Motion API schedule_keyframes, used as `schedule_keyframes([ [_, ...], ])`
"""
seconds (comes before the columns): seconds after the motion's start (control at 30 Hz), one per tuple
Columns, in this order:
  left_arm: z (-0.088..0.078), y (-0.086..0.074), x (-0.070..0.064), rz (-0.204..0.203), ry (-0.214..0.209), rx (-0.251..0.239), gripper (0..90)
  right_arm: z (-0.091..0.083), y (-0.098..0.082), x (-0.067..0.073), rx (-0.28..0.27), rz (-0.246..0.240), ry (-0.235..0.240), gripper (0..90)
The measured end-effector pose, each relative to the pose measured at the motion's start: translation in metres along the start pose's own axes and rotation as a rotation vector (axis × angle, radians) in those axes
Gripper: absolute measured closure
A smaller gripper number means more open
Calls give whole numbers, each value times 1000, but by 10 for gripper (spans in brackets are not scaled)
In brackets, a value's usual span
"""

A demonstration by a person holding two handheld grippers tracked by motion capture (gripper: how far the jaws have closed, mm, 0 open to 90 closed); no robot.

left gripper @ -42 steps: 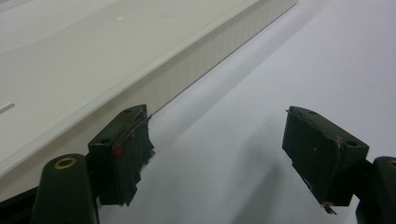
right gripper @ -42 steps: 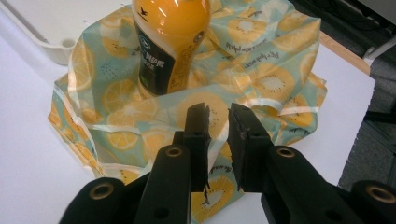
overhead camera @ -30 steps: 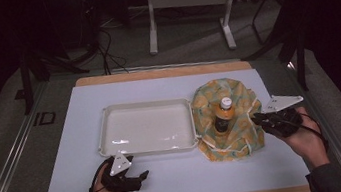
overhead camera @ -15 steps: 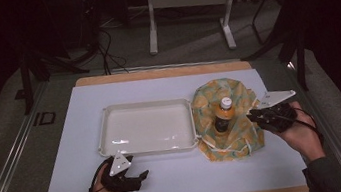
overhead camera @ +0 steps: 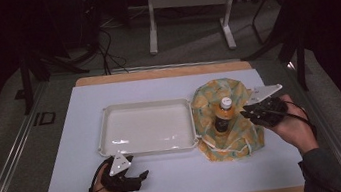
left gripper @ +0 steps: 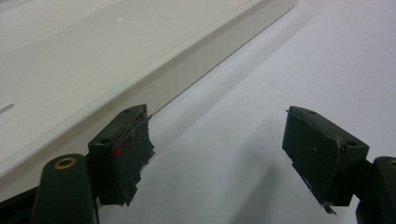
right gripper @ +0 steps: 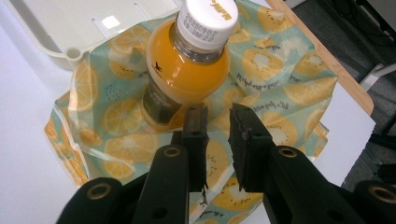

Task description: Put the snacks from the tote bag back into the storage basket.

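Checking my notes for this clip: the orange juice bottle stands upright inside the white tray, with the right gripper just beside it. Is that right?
Not quite. The orange juice bottle stands upright on the fruit-print cloth that lies against the right side of the white tray, not inside it, as the high view shows. The right gripper is indeed just beside it.

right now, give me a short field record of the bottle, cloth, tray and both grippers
bottle: orange juice bottle, white cap on, upright on the cloth
cloth: fruit-print cloth, right of the tray, rumpled
tray: white tray, nothing in it
left gripper: jaws wide apart, nothing between, near the tray's front edge
right gripper: narrow gap, nothing gripped, just short of the bottle
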State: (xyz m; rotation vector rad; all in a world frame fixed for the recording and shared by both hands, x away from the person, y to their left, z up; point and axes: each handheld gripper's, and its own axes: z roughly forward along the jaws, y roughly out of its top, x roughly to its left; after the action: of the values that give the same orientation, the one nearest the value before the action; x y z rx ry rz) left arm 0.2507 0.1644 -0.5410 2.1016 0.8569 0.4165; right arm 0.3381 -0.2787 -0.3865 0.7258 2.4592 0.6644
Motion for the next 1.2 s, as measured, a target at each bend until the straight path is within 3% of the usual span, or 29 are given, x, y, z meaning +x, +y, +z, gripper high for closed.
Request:
schedule_keyframes([
  [0.87, 0, 0, 0, -1, -2, 1, 235, 8, 21, -4, 19, -25, 16, 611],
  [1.2, 0, 0, 0, 0, -3, 2, 235, 12, 29, -4, 51, -43, 32, 556],
])
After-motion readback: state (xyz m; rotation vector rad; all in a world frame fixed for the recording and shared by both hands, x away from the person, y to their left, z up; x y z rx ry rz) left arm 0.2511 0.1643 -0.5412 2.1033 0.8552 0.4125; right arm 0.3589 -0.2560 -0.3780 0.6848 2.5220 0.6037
